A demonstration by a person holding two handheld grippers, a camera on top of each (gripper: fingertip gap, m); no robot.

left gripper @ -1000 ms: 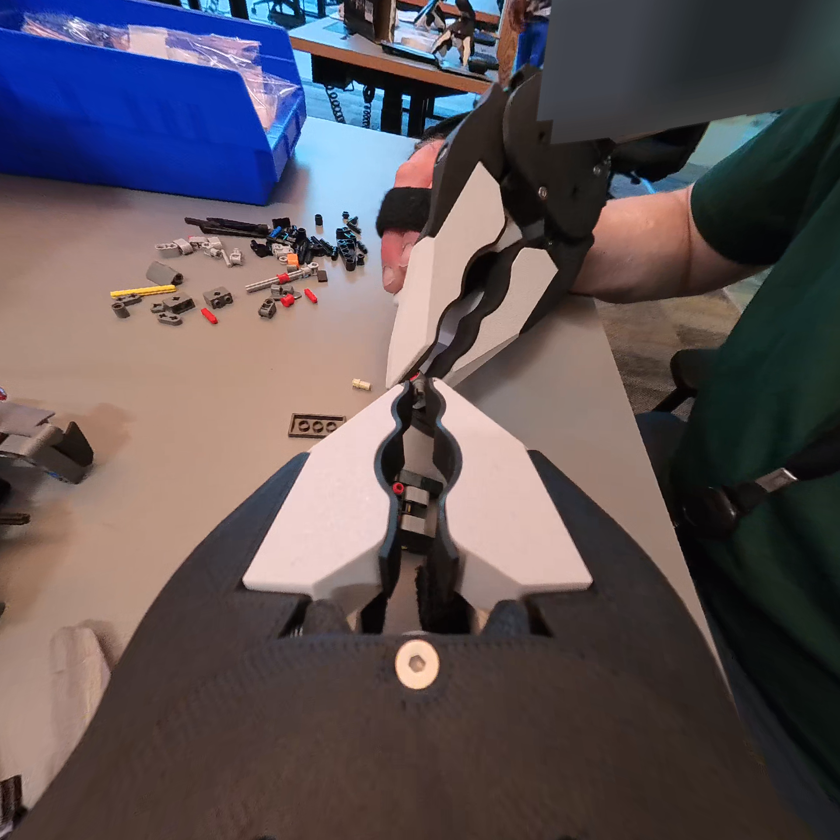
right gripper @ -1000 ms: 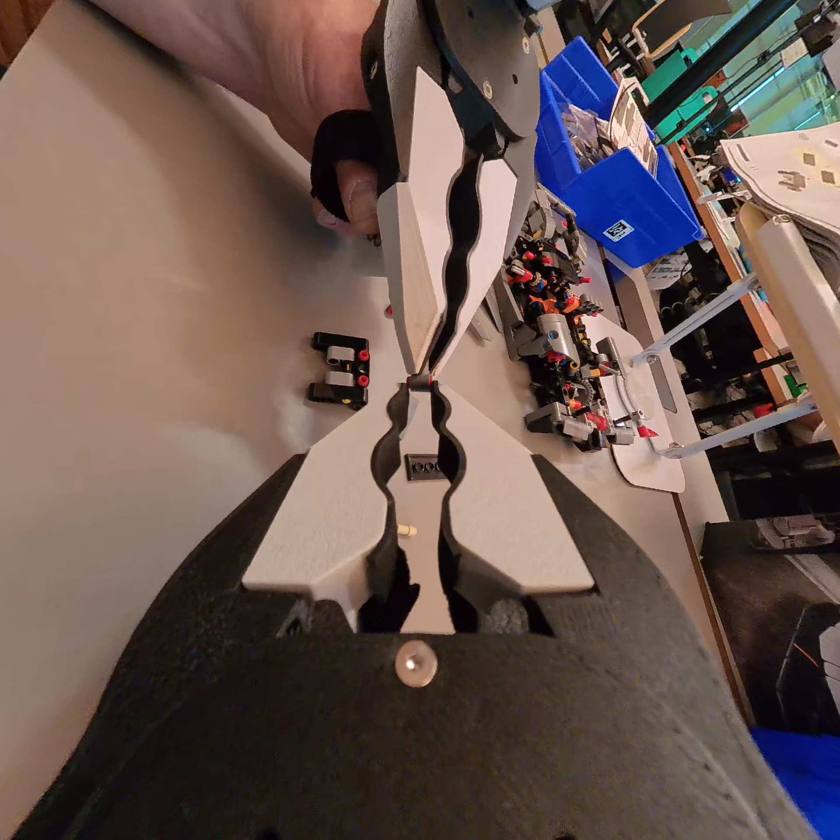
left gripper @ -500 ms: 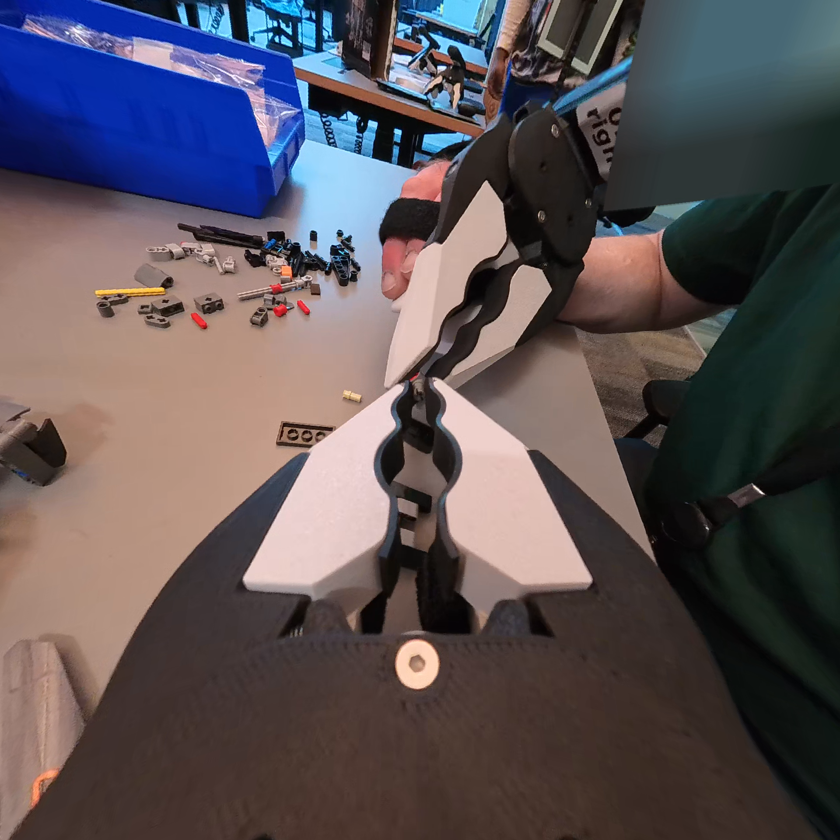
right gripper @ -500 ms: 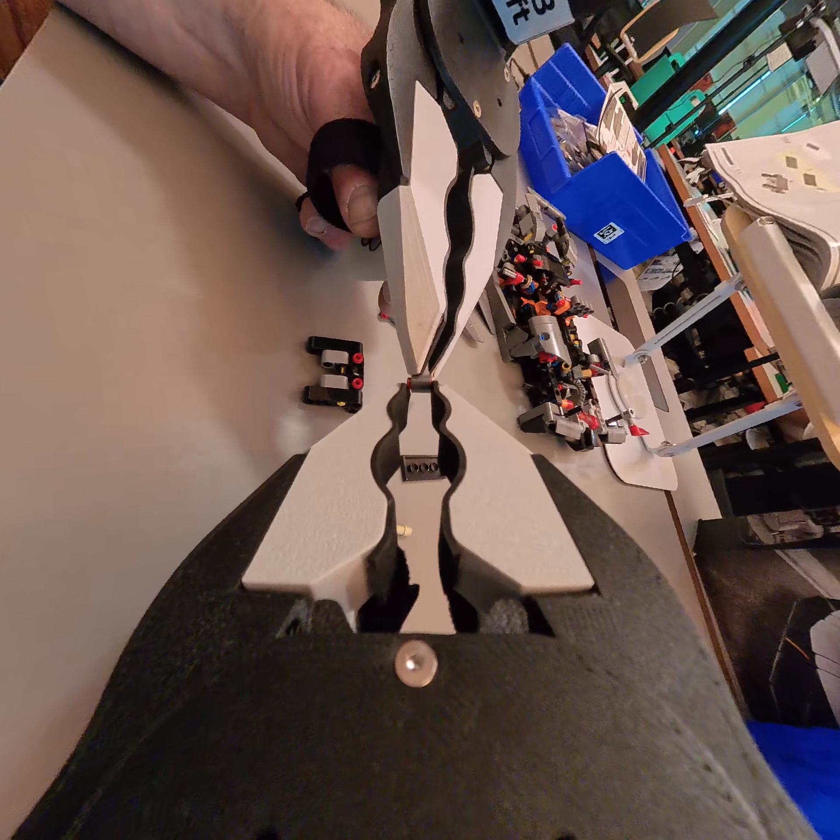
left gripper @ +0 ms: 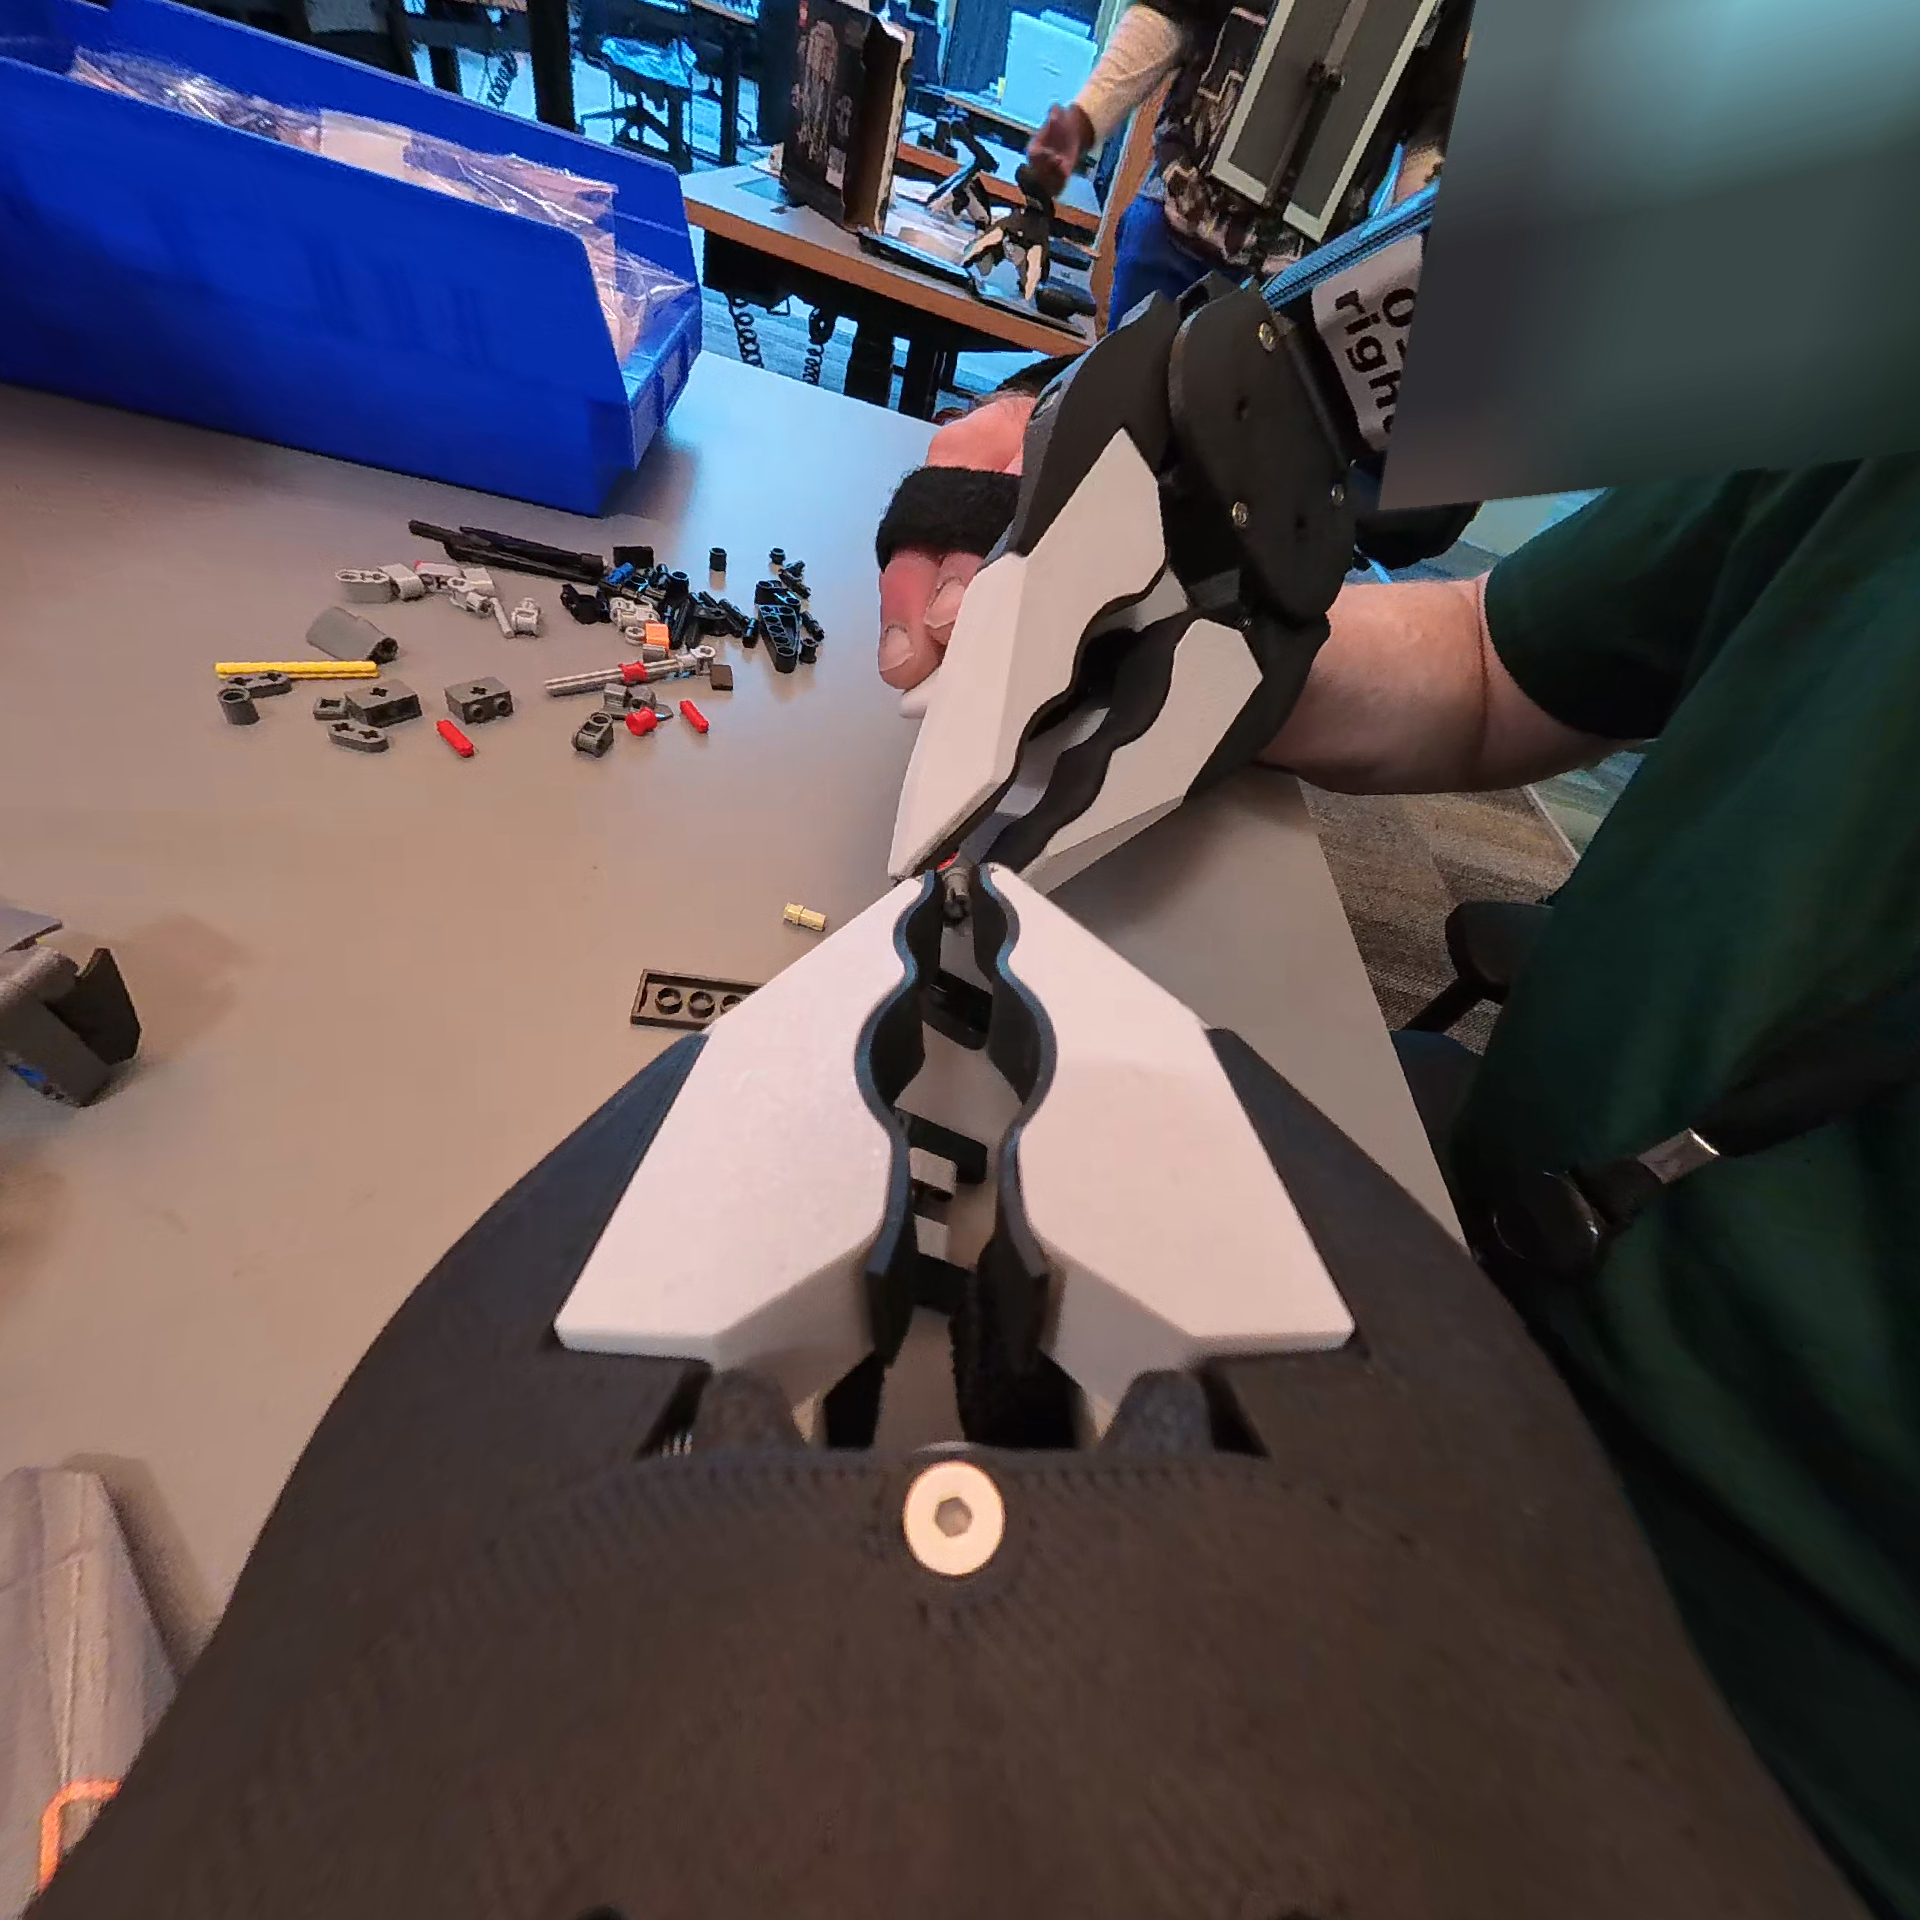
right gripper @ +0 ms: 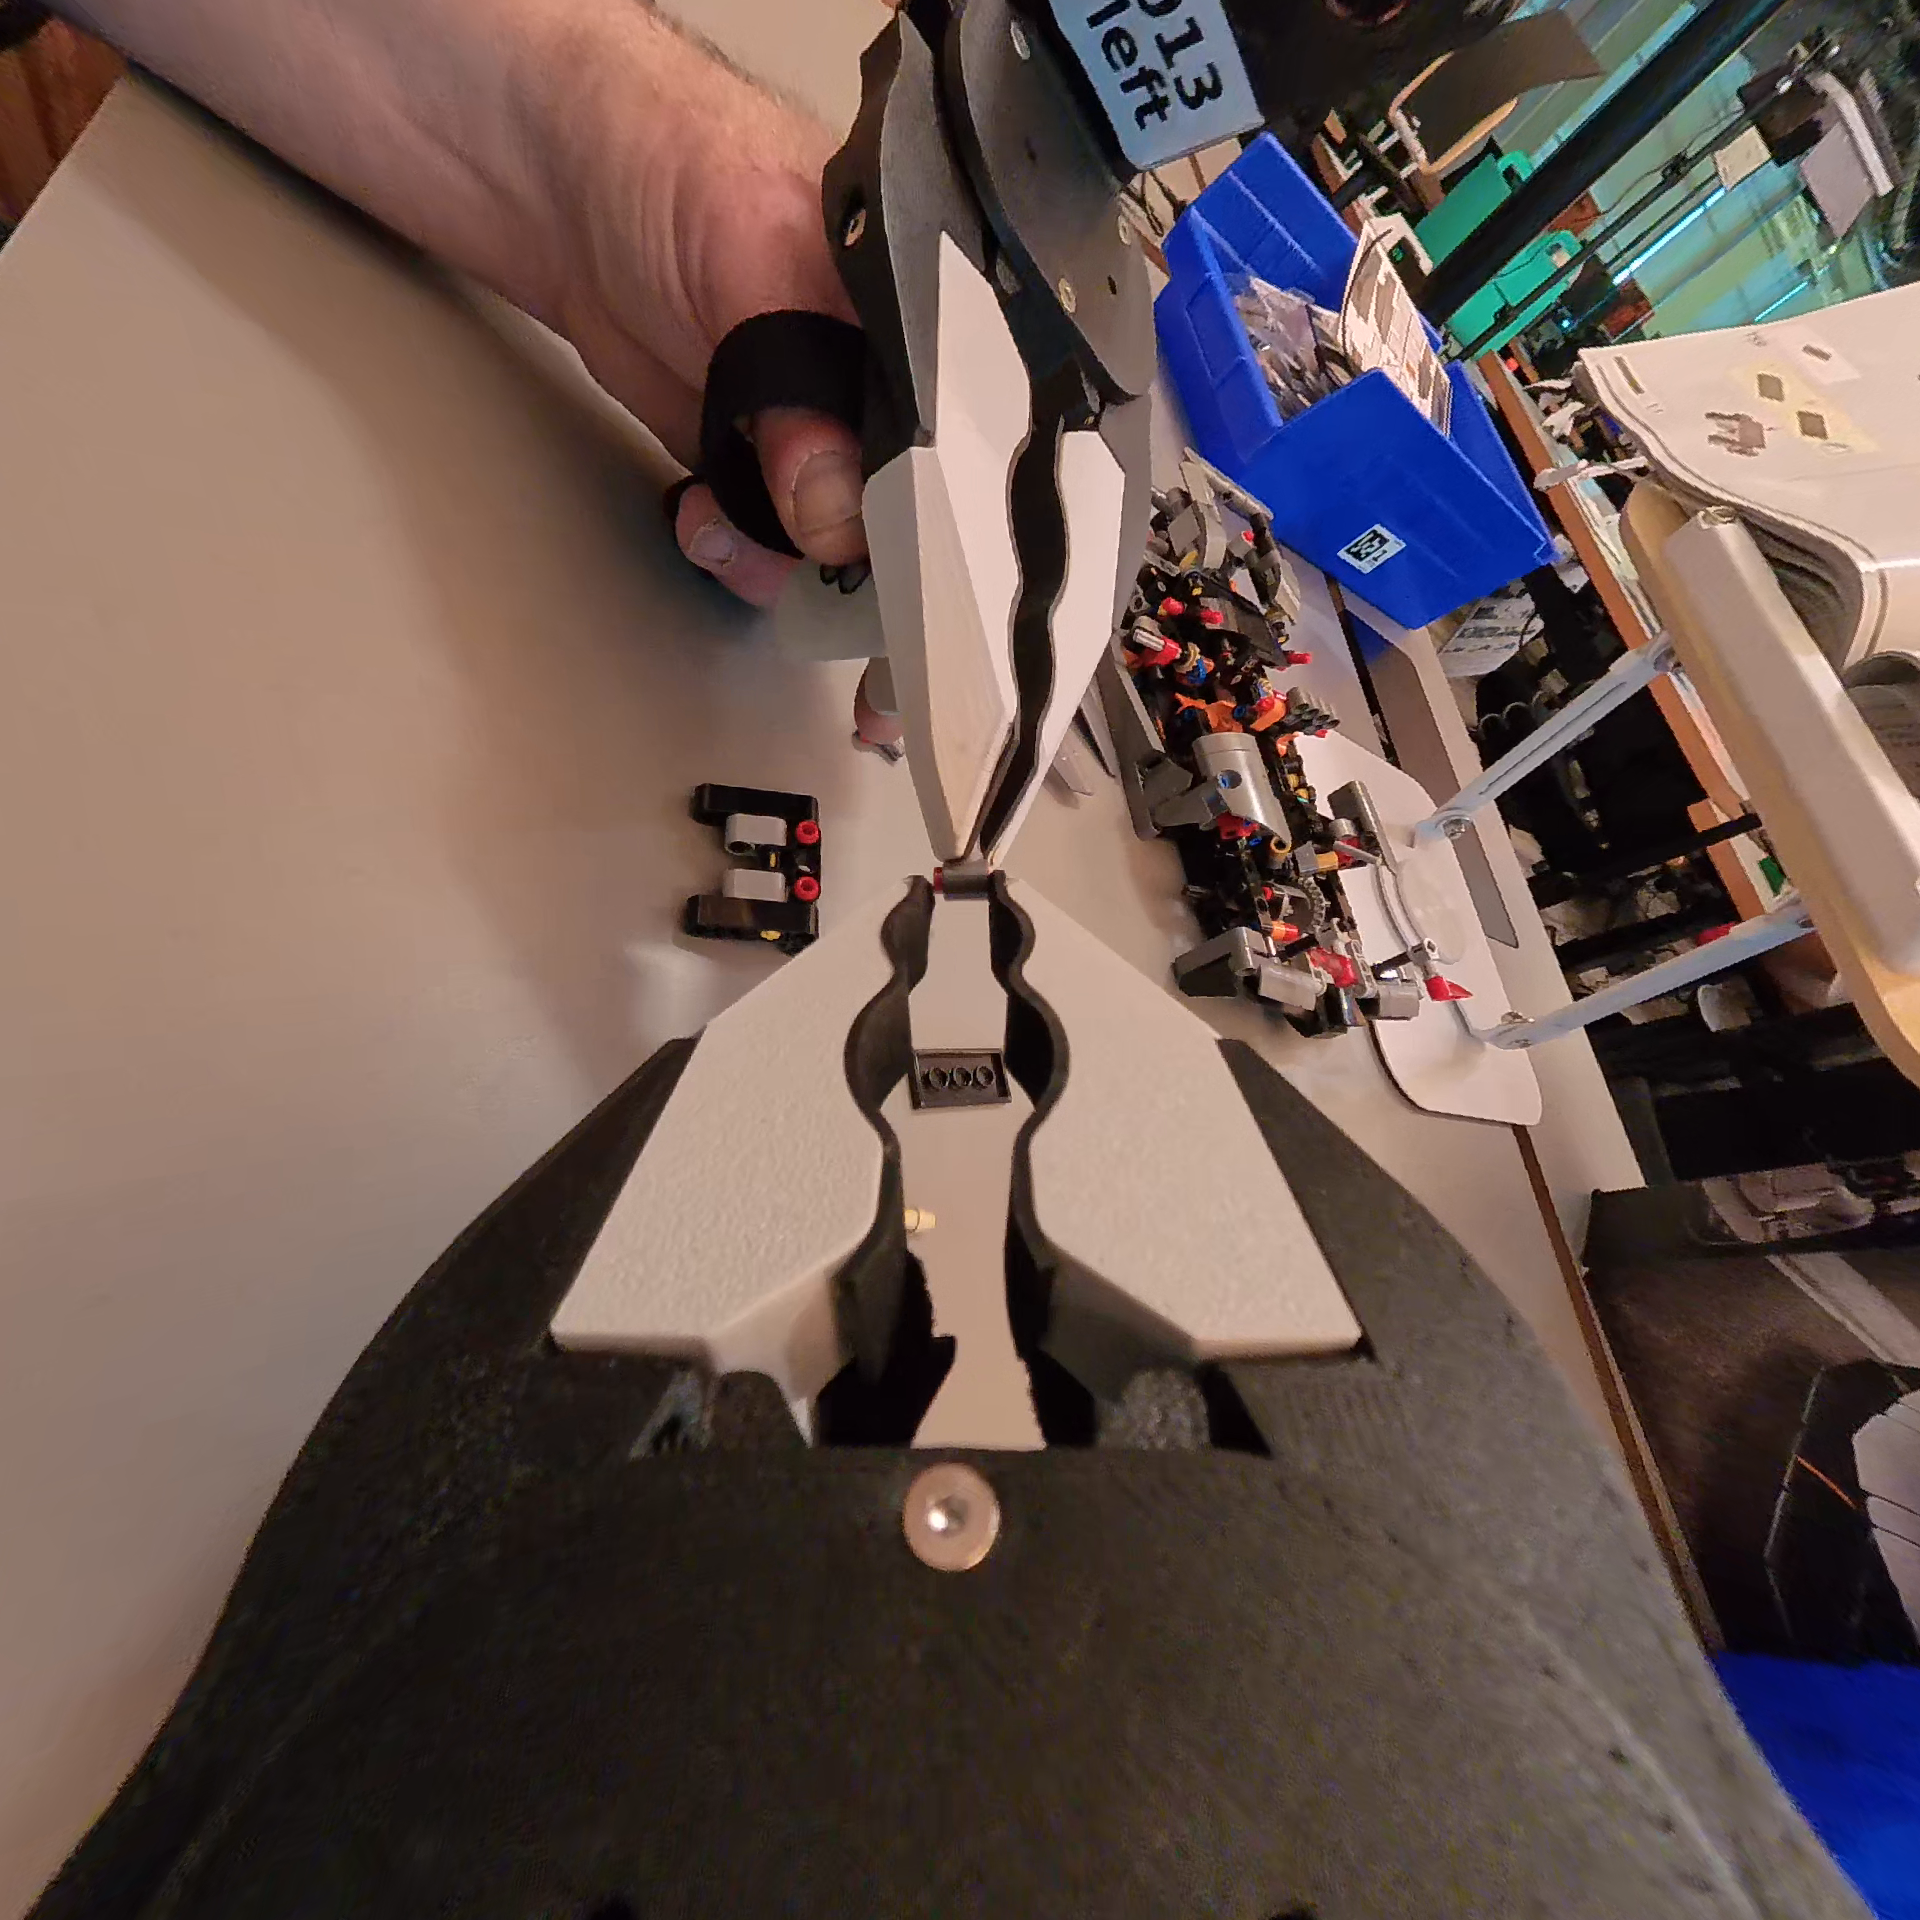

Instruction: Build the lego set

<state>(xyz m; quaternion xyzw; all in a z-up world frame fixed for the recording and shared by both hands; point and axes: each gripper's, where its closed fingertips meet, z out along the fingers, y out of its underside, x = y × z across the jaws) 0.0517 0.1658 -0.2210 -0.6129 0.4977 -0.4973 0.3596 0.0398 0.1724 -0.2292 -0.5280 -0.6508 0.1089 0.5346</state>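
Since a second ago, both grippers have been rising a little above the table [left gripper: 364, 935] while staying tip to tip, so the loose parts are sitting lower in the left wrist view. Both are pinching the same small grey piece with a red end [right gripper: 961, 880]: the left gripper [left gripper: 954, 883] is closing on it from below in its own view, and the right gripper [left gripper: 961, 857] is coming down at a slant from the upper right, closing on it too (each pair of fingers is almost touching at the tips). A hand [left gripper: 940, 582] with a black strap over one finger is gripping the right tool's handle, forearm resting at the table edge.

Lying beneath the tips are a black three-hole plate [left gripper: 691, 1005] and a tan pin [left gripper: 804, 915]. A black bracket assembly [right gripper: 756, 869] is sitting just left of them in the right wrist view, and the large half-built model [right gripper: 1236, 800] is standing to the right. Scattered pieces [left gripper: 540, 644] are lying farther off, near a blue bin [left gripper: 312, 312].
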